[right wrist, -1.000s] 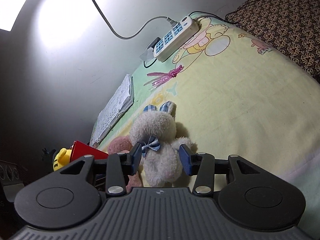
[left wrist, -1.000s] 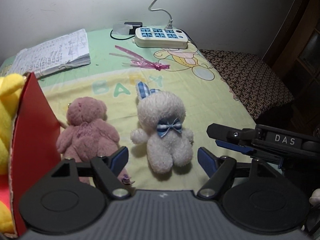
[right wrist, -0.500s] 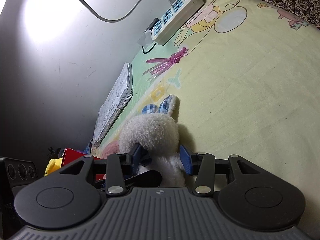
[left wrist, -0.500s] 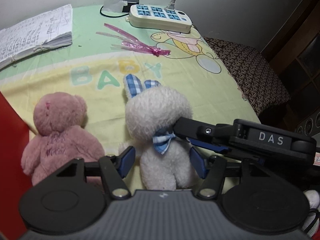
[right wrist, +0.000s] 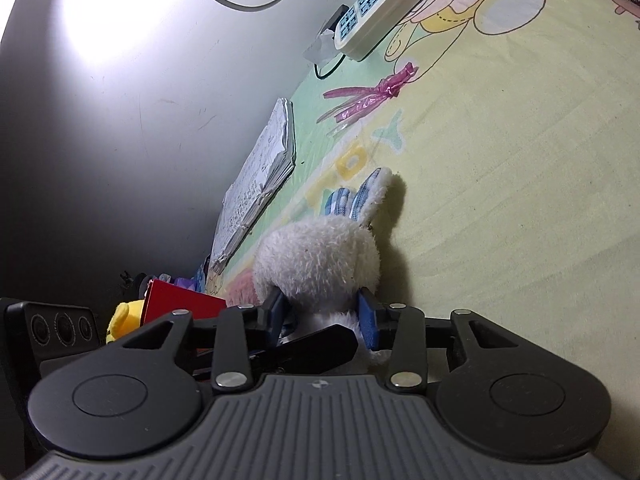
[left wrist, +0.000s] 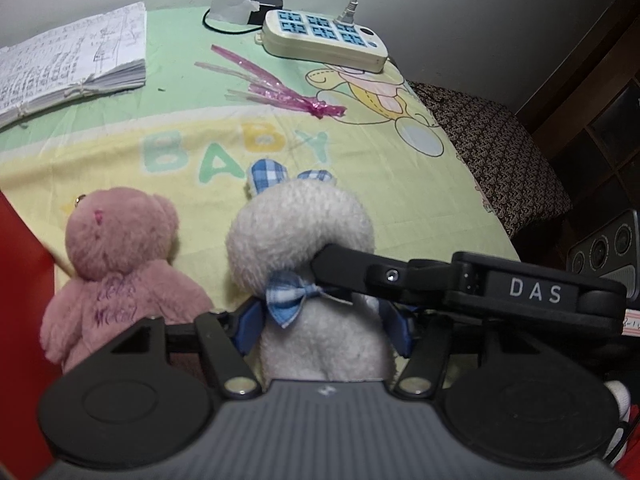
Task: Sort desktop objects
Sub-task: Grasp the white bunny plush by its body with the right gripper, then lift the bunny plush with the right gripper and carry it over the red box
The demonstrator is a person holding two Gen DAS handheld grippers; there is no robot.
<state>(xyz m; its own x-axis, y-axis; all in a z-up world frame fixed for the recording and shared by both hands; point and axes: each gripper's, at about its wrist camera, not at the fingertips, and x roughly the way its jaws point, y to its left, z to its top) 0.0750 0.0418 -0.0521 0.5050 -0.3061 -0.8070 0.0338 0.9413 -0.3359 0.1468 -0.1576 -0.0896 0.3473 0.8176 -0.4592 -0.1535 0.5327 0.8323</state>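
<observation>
A white plush bunny (left wrist: pixel 300 236) with blue plaid ears and a bow tie lies on the yellow-green cloth. My left gripper (left wrist: pixel 322 330) is open and straddles the bunny's body, its blue pads against the fur on both sides. My right gripper (right wrist: pixel 322 318) reaches in from the right at neck height. It is open, with its pads set either side of the bunny (right wrist: pixel 316 258) just below the head. A pink plush bear (left wrist: pixel 120 268) lies right beside the bunny on its left, free of both grippers.
A red box (left wrist: pixel 20 320) stands at the left edge, with a yellow plush (right wrist: pixel 124 316) behind it. A notebook (left wrist: pixel 72 68), a pink ribbon scrap (left wrist: pixel 280 92) and a power strip (left wrist: pixel 324 40) lie farther back. A dark patterned cushion (left wrist: pixel 492 148) borders the cloth on the right.
Both grippers have moved forward onto the bunny: the left now straddles its body and the right has slid from beside it to its neck. The bunny and bear have stayed put.
</observation>
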